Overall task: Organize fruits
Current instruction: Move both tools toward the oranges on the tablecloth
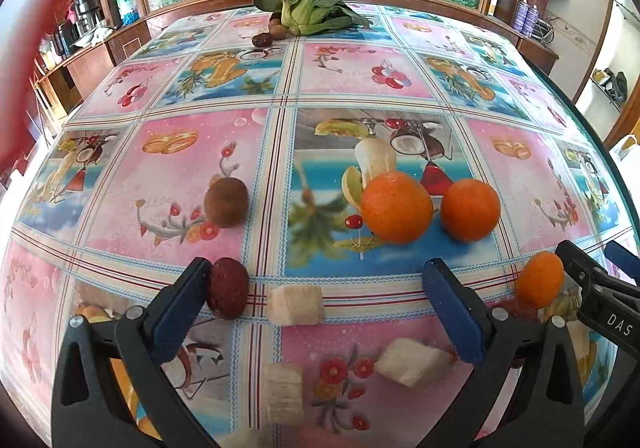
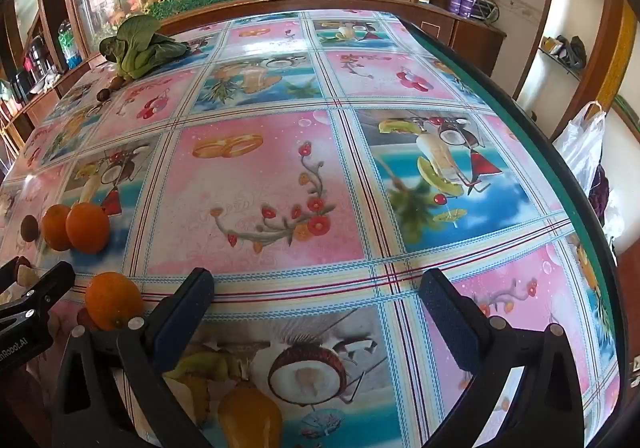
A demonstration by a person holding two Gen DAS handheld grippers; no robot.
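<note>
Both jaws spread and empty, left gripper (image 1: 320,288) hovers over pale chunks (image 1: 296,305), right gripper (image 2: 316,296) beside an orange (image 2: 113,300); sorting looks barely begun, a pickup likely next.

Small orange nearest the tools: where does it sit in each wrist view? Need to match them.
Left wrist view: small orange at lower right, just left of the right tool's black arm, right of the left tool's right finger.
Right wrist view: the same small orange at lower left, just left of the right tool's left finger.
Shared landmark: the pair of bigger oranges side by side, farther back on the table.
</note>
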